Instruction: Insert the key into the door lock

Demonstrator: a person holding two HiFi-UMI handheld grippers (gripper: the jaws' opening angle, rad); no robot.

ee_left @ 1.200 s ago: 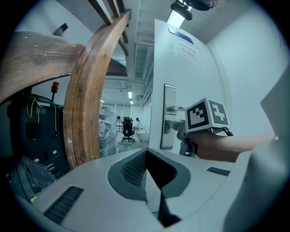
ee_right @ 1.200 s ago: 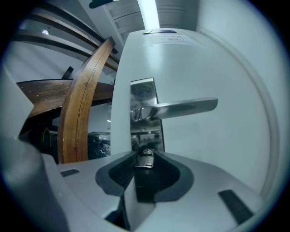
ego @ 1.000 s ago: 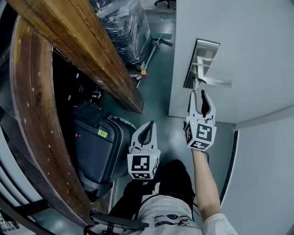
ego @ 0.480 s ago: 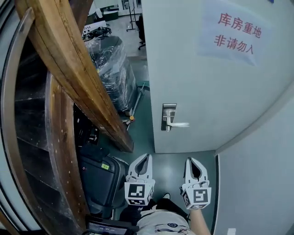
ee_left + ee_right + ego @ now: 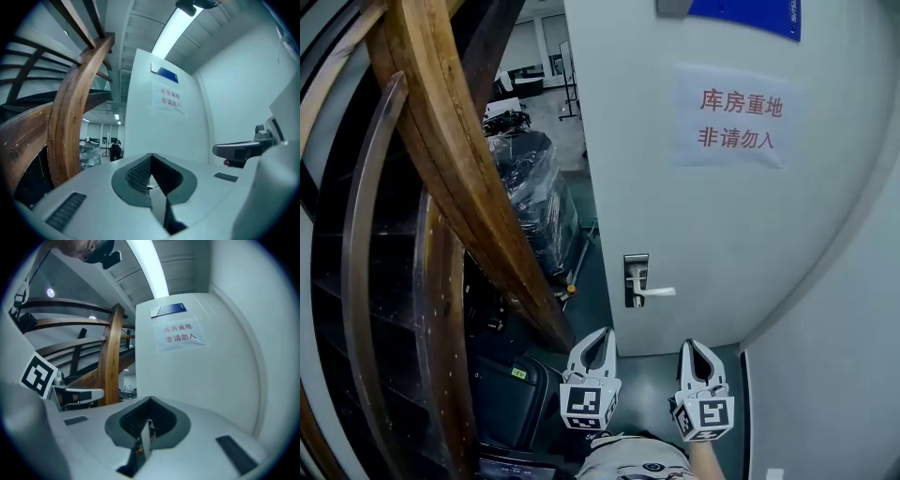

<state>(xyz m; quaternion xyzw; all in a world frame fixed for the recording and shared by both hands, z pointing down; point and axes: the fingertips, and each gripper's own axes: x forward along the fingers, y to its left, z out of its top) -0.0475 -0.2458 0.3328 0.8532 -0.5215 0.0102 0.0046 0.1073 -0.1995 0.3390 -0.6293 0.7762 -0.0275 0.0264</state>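
Though closed, right gripper near door.

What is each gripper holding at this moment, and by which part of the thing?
Nothing is held, as far as the views show. The left gripper and the right gripper both have their jaws shut together, with nothing between them.

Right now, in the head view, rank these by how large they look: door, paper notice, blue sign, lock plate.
1. door
2. paper notice
3. blue sign, cut off at the top edge, so visible part only
4. lock plate
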